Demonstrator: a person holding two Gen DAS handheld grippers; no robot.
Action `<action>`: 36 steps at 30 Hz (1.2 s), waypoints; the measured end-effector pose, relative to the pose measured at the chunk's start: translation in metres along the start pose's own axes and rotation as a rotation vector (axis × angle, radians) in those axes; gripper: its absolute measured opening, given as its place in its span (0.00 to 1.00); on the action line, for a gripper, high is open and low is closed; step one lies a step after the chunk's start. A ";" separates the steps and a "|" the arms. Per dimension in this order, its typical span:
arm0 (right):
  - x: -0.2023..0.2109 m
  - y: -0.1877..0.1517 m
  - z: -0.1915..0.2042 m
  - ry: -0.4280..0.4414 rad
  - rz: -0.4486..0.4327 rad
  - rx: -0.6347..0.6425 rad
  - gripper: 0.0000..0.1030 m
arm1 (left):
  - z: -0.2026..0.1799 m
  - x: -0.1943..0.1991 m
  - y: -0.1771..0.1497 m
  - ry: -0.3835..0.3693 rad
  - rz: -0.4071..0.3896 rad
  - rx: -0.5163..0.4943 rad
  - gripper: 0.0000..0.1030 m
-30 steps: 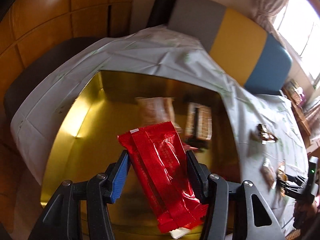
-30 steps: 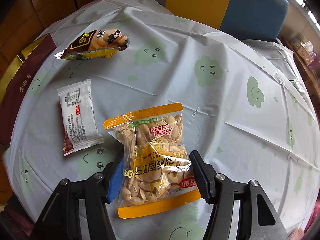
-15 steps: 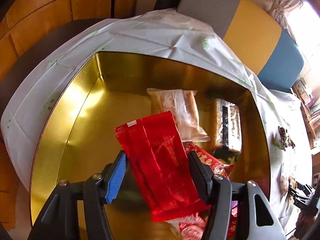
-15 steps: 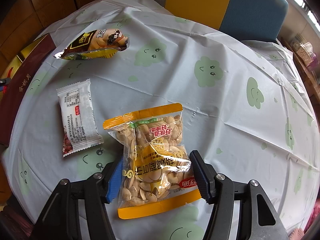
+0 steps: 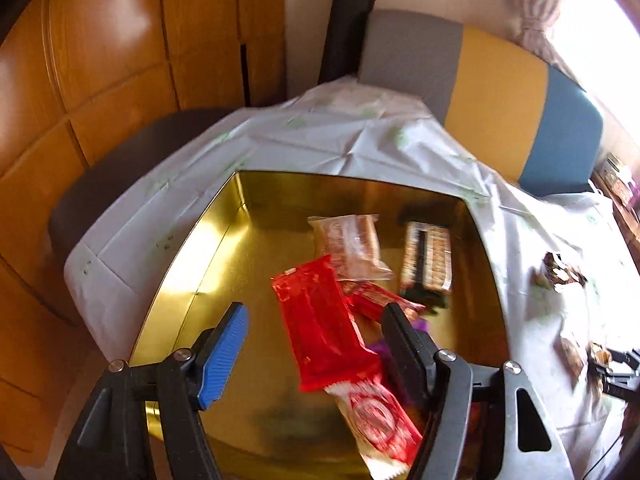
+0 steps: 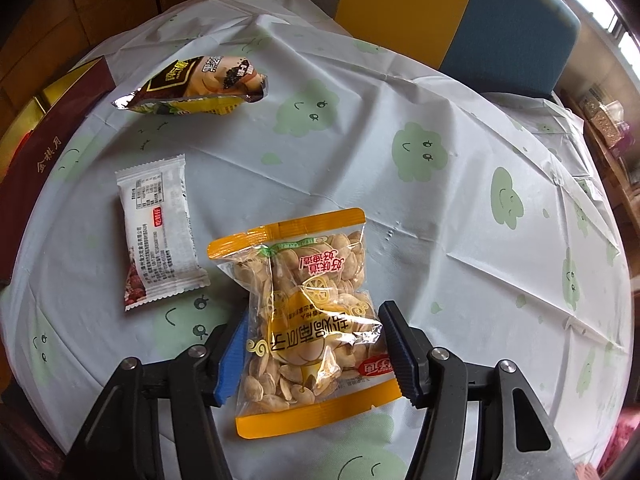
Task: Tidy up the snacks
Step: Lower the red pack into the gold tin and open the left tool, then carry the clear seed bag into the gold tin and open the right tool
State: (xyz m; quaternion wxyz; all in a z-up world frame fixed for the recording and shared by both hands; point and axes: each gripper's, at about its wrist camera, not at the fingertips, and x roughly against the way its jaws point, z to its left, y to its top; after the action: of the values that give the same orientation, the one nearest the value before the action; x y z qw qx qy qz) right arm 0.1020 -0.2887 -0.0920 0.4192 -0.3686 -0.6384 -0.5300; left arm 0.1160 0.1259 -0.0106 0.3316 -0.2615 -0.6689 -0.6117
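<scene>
The left gripper [image 5: 314, 344] stands wide apart over the gold tin [image 5: 208, 264], its blue pad and its black pad both clear of the red packet [image 5: 320, 332] that lies between them on the heap in the tin; no print on that packet can be read, as the view is blurred. Under its near end lies a red-and-white packet [image 5: 376, 416] with a round emblem too smeared to read, and farther in lie a second red packet [image 5: 376, 300], a clear pale wrapper [image 5: 348, 244] and a dark brown packet [image 5: 428, 260]. The tin sits on the desk [image 5: 320, 144], which is covered with a pale cloth. The right gripper [image 6: 314, 354] is closed on the seed bag [image 6: 308, 312], the pads pressing its two sides near its lower half; the bag is clear with orange bands at both ends and full of pale seeds, and it carries large white Chinese characters and a small red patch of writing, all upside down from this view and not legible to me. Just left of the bag lies a white packet [image 6: 158, 228], back side up, with a nutrition table and fine print too small to read. Beyond it, well apart, lies a dark packet [image 6: 196, 88] with yellow trim and Chinese lettering. At the left edge of the desk, a maroon box lid [image 6: 44, 152] bears gold characters.
</scene>
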 end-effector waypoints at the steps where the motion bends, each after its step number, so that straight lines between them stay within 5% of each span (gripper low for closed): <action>1: 0.000 0.000 0.000 -0.001 0.000 0.000 0.60 | -0.004 0.005 -0.003 -0.006 -0.010 -0.009 0.68; 12: 0.001 -0.002 0.001 -0.004 0.000 -0.008 0.60 | -0.025 0.046 -0.026 -0.008 -0.097 -0.070 0.68; 36: 0.000 -0.002 0.004 -0.011 -0.004 0.000 0.60 | -0.023 0.041 -0.046 -0.017 -0.050 -0.043 0.68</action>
State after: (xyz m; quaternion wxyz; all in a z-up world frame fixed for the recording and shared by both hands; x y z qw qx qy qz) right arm 0.0997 -0.2849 -0.0927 0.4148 -0.3701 -0.6415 -0.5287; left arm 0.0577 0.0957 -0.0077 0.3049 -0.2568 -0.6648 -0.6318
